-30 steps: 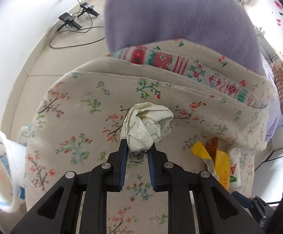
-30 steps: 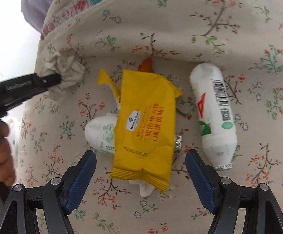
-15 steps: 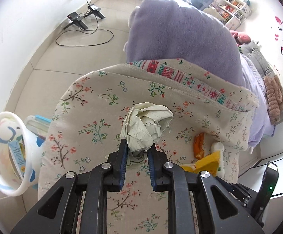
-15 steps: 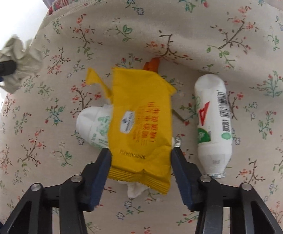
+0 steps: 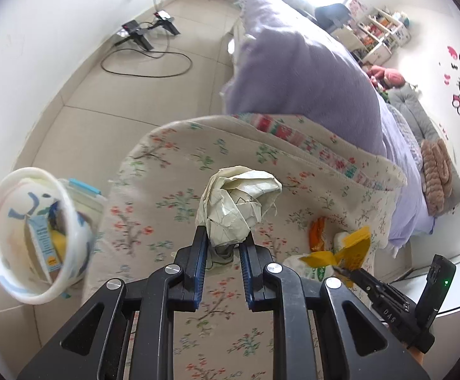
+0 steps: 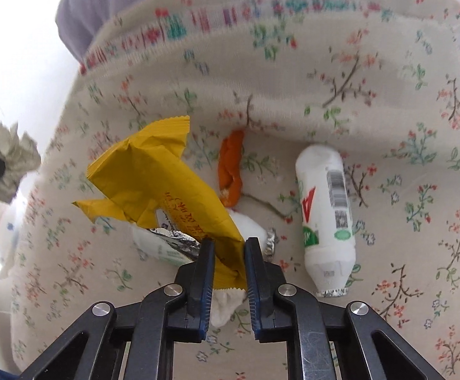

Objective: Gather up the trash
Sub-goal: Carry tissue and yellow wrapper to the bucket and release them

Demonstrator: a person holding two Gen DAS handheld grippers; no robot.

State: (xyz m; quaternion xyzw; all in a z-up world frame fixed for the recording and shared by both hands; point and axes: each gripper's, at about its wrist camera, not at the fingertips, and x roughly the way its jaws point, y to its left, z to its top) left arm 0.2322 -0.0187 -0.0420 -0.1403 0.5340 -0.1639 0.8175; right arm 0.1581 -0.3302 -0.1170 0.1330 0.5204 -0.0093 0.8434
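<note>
Jaws of the right gripper [image 6: 229, 247] have just closed (pinching the yellow wrapper [image 6: 154, 183]) — the left gripper [image 5: 222, 243] clamps crumpled paper [image 5: 237, 204]

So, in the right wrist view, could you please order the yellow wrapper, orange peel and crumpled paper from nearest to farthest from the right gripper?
1. Yellow wrapper: clamped between the right gripper fingers.
2. Orange peel: on the floral cover, just beyond.
3. Crumpled paper: far left edge, off the cover.
</note>
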